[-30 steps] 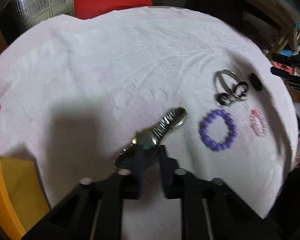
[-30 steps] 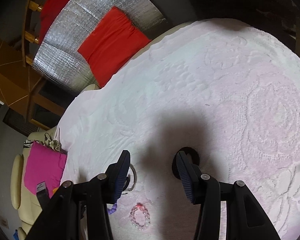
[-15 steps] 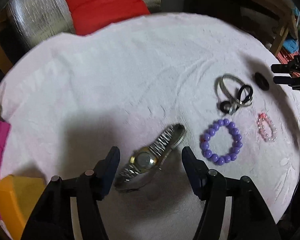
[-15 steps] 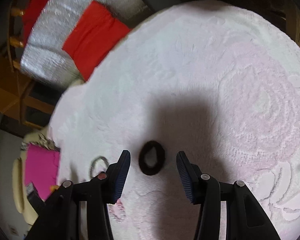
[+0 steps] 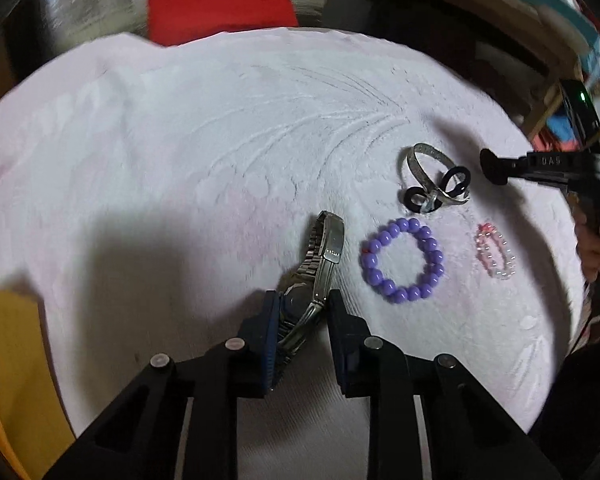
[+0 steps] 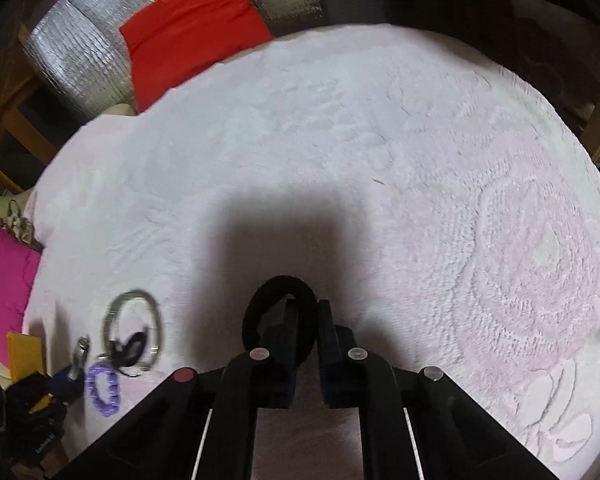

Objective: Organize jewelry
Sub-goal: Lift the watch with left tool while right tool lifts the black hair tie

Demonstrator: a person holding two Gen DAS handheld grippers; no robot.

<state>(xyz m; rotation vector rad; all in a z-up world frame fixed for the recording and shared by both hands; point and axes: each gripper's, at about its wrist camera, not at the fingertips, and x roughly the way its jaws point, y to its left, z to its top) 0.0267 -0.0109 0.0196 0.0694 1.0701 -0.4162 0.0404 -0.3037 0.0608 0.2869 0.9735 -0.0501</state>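
Jewelry lay on a pale textured cloth (image 5: 228,128). The left gripper (image 5: 303,304) had its jaws closed on a silver wristwatch (image 5: 318,264), beside a purple bead bracelet (image 5: 402,266), a pink bead bracelet (image 5: 494,250) and a silver bangle (image 5: 424,168). The right gripper (image 6: 305,316) pinched the rim of a black ring (image 6: 280,320), apparently a hair tie.

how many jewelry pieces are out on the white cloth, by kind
wristwatch: 1
beaded bracelets: 2, purple and pink
silver bangle: 1
black rings: 3, two by the bangle, one in the right gripper
total: 7
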